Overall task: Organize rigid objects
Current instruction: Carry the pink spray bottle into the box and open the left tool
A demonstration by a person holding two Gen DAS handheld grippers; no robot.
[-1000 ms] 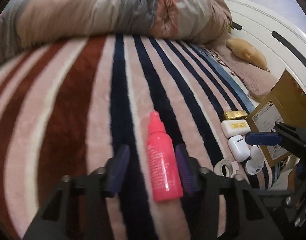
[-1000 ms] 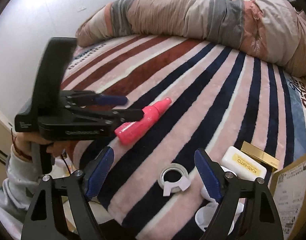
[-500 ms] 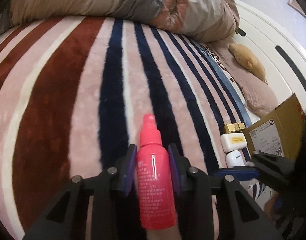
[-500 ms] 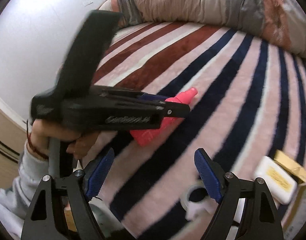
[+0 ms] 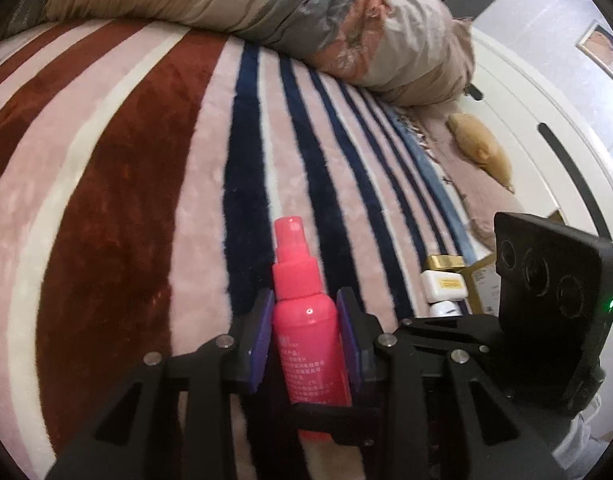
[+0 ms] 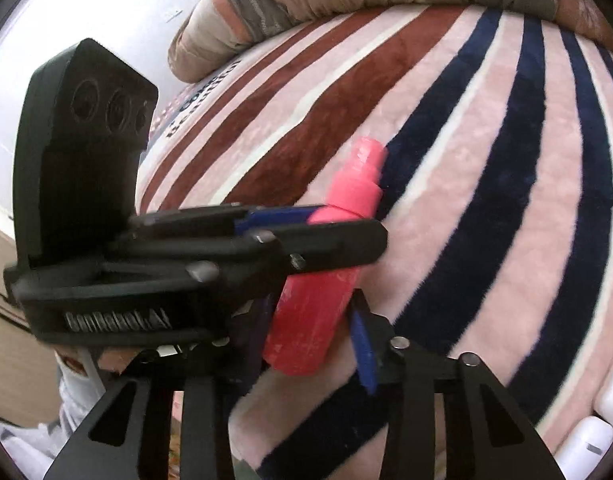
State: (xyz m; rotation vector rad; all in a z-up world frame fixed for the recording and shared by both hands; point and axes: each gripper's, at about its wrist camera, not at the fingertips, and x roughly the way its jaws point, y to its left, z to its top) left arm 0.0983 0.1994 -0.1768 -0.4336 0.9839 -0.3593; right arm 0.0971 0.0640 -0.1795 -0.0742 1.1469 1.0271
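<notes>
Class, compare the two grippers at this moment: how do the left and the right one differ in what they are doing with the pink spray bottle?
The left gripper is shut on the pink spray bottle, pads against its upper body; the right gripper has its pads around the bottle's base, and whether they grip is unclear. The left gripper lines up with the bottle's length, nozzle pointing forward; the right gripper meets the bottle at an angle. Both have black frames and blue pads.
</notes>
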